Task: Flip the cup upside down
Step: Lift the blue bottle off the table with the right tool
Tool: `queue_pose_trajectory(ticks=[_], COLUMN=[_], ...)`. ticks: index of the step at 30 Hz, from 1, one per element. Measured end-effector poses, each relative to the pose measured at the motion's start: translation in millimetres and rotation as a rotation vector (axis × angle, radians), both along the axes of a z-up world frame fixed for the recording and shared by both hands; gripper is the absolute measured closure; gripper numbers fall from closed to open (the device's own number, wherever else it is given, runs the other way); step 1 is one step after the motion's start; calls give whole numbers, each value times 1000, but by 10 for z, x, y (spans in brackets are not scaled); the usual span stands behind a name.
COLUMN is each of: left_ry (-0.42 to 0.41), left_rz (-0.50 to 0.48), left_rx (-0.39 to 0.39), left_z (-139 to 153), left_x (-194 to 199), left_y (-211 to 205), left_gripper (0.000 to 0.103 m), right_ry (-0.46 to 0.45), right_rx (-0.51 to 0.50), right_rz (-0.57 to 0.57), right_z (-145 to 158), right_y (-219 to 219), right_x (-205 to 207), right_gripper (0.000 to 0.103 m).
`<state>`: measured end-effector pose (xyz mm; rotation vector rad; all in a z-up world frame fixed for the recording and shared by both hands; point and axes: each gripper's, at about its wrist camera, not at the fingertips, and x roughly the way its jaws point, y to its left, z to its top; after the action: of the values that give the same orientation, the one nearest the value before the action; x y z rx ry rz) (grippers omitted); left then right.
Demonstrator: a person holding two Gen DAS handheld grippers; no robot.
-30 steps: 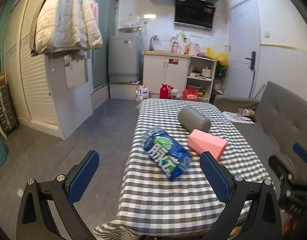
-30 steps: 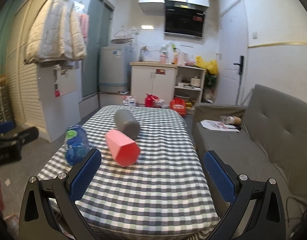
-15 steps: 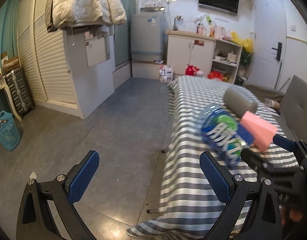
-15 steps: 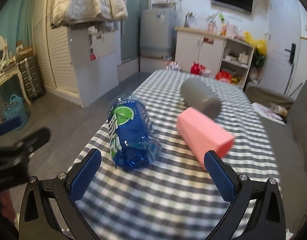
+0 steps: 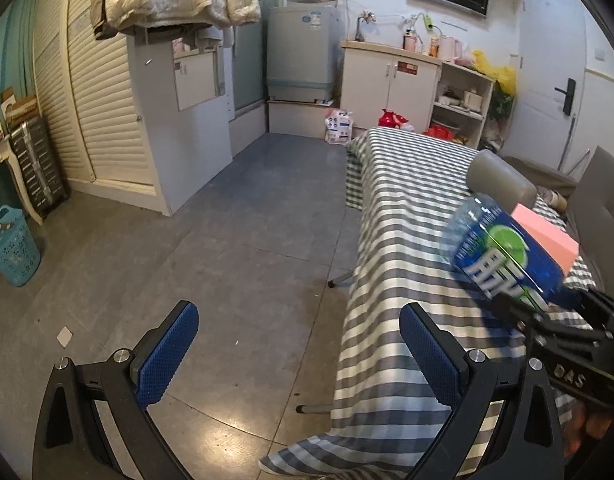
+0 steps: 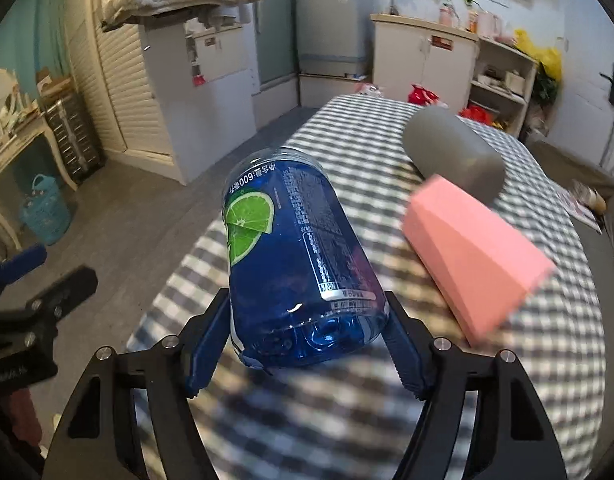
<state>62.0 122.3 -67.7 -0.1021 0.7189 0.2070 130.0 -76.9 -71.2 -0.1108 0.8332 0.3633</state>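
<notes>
Right wrist view: the right gripper [image 6: 307, 344] is clenched on the blue cup [image 6: 295, 256], a translucent blue vessel with a lime-slice label, which lies on its side on the worktop [image 6: 387, 420]; one blue finger [image 6: 209, 344] presses its left flank and the other its right flank, near the end closest to the camera; the cup's far end points away and slightly left, toward the worktop's left edge; the printed label text reads inverted. To the right of the blue cup, apart from it, a pink faceted cup [image 6: 471, 252] lies on its side; beyond it a grey cylindrical cup [image 6: 451, 152] also lies on its side, the two overlapping in this view, contact not determinable. The worktop carries a grey-and-white checked cloth.

Left wrist view: the left gripper [image 5: 295, 352] is released, its blue pads wide apart and holding nothing, positioned off the worktop's [image 5: 403, 216] left side above the grey tiled floor [image 5: 211, 264]; the blue cup [image 5: 503, 256] appears at the right, with the right gripper's [image 5: 555, 316] black frame at its near end; the pink cup [image 5: 543, 236] and the grey cup [image 5: 503, 180] lie behind it.
</notes>
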Motion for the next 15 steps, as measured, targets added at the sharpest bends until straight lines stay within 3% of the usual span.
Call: queue_pose_trajectory(ticks=[7, 15], left_ry=[-31, -62], left_rz=[-34, -87], left_rx=[-11, 16], left_z=[221, 513], left_x=[-100, -245], left_y=[-263, -591], left_gripper=[0, 0], right_ry=[-3, 7], right_rx=[-44, -91], right_rz=[-162, -156], right_z=[180, 238], right_y=[-407, -470], right_x=[-483, -833], right_gripper=[31, 31])
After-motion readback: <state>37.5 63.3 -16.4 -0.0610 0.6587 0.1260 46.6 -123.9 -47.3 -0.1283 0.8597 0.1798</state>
